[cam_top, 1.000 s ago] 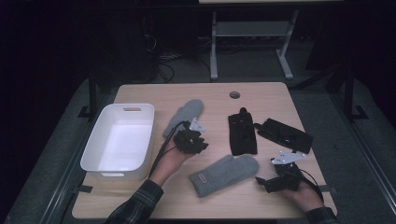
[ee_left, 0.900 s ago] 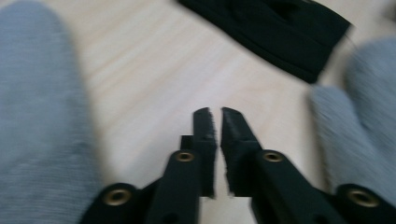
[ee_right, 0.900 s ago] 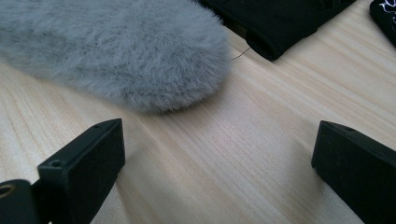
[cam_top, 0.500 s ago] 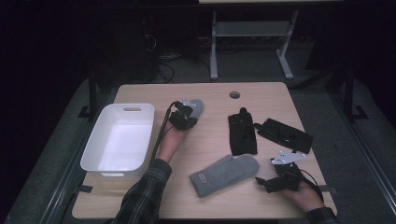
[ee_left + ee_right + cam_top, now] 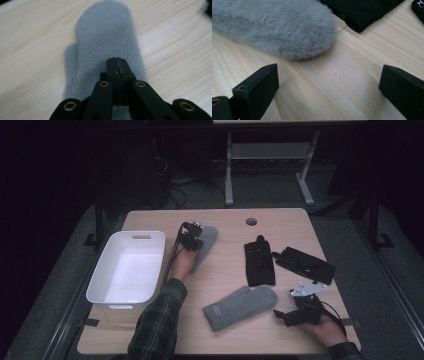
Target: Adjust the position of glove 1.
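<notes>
Beside the white bin (image 5: 126,270), the left claw (image 5: 117,65) is clamped on the grey mitten (image 5: 105,42); that thin pinch of fleece might slip when lifted.

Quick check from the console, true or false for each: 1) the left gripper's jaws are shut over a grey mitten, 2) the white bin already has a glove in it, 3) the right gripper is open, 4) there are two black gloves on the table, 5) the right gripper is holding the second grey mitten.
1. True: the left gripper has its jaws shut over the far grey mitten; whether they pinch its fur I cannot tell.
2. False: the white bin holds nothing.
3. True: the right gripper has its jaws wide apart.
4. True: two black gloves lie on the table's right half.
5. False: the near grey mitten lies free on the table.
</notes>
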The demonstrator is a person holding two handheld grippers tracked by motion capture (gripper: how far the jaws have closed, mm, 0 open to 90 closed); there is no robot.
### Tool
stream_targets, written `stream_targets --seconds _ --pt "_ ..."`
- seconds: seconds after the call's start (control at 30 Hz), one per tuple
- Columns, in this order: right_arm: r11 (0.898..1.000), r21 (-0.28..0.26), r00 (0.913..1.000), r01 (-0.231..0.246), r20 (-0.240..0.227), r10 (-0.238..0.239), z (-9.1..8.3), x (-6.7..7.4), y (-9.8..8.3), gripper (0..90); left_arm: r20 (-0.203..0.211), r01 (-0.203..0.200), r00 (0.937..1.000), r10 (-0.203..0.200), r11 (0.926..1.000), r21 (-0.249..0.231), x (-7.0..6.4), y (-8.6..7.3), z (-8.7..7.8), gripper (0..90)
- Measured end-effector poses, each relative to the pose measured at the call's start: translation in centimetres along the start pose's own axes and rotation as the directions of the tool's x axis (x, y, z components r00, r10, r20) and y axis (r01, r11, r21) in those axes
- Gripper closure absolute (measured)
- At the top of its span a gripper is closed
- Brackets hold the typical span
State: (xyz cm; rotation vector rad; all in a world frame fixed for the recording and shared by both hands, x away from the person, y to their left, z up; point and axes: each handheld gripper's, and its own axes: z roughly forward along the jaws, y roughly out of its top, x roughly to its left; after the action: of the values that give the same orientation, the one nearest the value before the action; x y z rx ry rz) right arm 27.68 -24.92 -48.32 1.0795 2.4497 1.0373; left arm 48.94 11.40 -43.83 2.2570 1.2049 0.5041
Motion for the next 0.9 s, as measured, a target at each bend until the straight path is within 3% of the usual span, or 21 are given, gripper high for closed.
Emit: stream_targets --seconds 0.17,0.43,0.53,0.9 --pt "1.0 0.0 1.0 0.001 -0.001 -0.001 0.0 0.0 0.0 2.5 0.036 0.02 0.9992 -0.02 0.9998 0.005 -0.4 -0.7 1.0 89.4" --pt "1.0 0.0 1.0 0.001 -0.001 -0.001 0.0 0.0 0.0 2.5 0.075 -0.021 0.9969 0.021 0.9998 0.006 -1.5 -1.1 0.5 89.4" --pt "1.0 0.0 1.0 0.002 -0.001 -0.002 0.0 0.0 0.0 2.5 0.115 -0.032 0.9928 0.033 0.9994 -0.01 -2.4 -1.4 0.3 89.4" --pt "1.0 0.0 1.0 0.002 0.0 -0.002 0.0 0.0 0.0 2.5 0.183 -0.061 0.9808 0.067 0.9974 -0.038 -5.4 -1.3 0.3 89.4"
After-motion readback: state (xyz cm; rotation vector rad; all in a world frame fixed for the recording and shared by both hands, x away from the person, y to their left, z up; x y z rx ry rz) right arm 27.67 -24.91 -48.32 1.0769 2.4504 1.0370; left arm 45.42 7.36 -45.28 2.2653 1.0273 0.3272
